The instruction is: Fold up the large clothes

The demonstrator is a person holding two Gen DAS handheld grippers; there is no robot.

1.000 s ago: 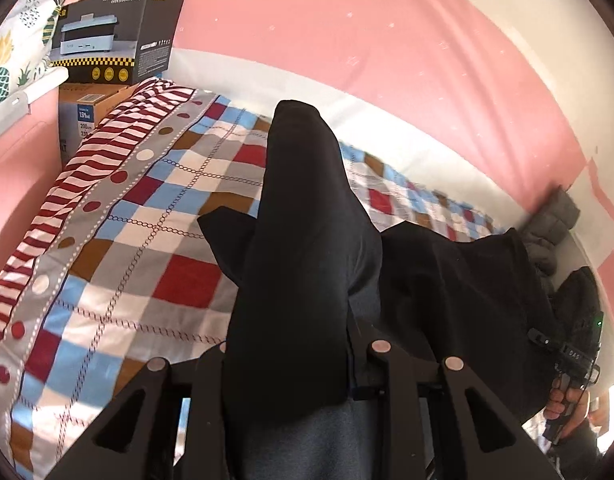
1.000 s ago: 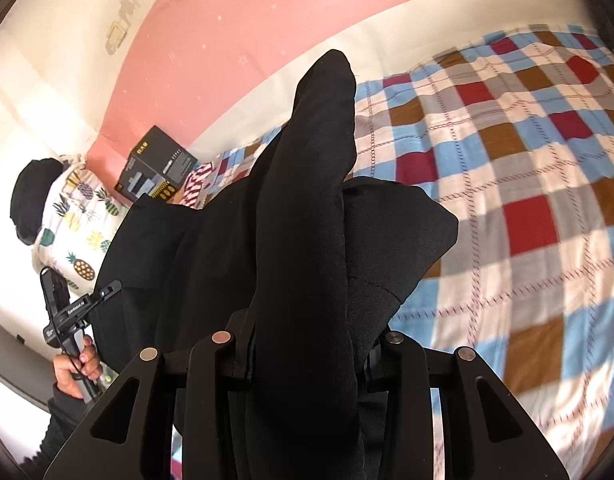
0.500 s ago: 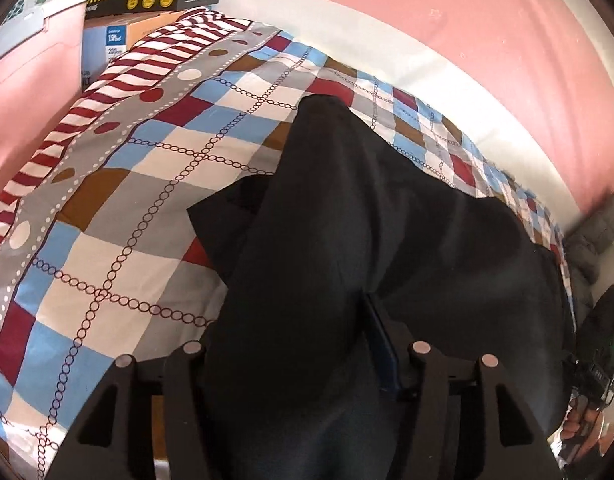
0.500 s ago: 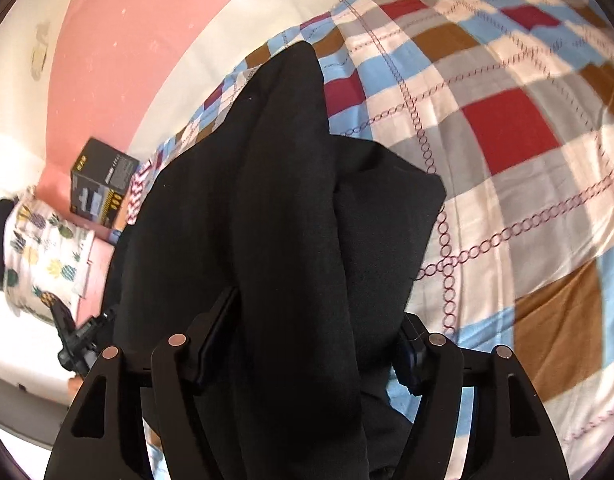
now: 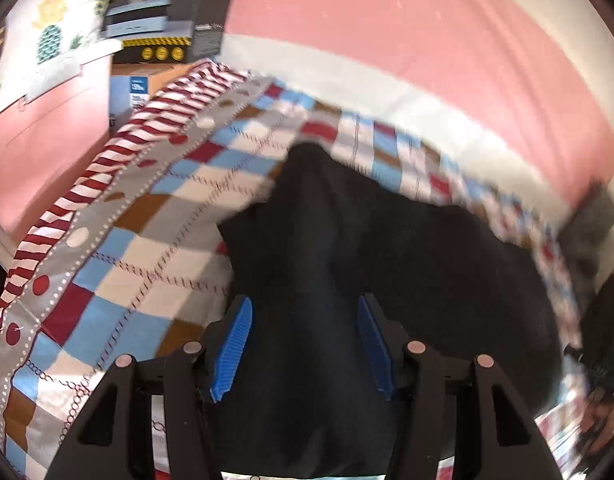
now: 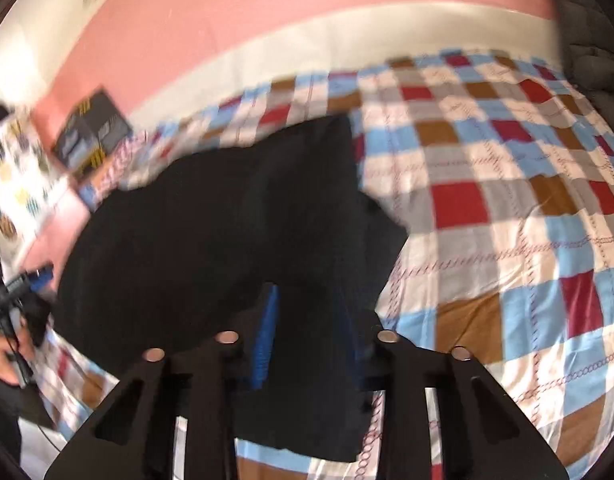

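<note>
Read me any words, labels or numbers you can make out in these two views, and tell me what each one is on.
None can be read.
Dark cardboard box with yellow-and-black band: white print along its top edge and round yellow badges, too blurred to read.
Orange carton with a blue-and-white label under it: print too small and blurred.
Right wrist view: the same dark box, motion-blurred, unreadable.

Each black, angular plastic two-finger gripper (image 5: 303, 344) (image 6: 307, 336) carries ribbed blue pads (image 5: 231, 350) (bright against the frame) and round silver pivot screws (image 5: 416, 347) on triangular cut-out arms.
</note>
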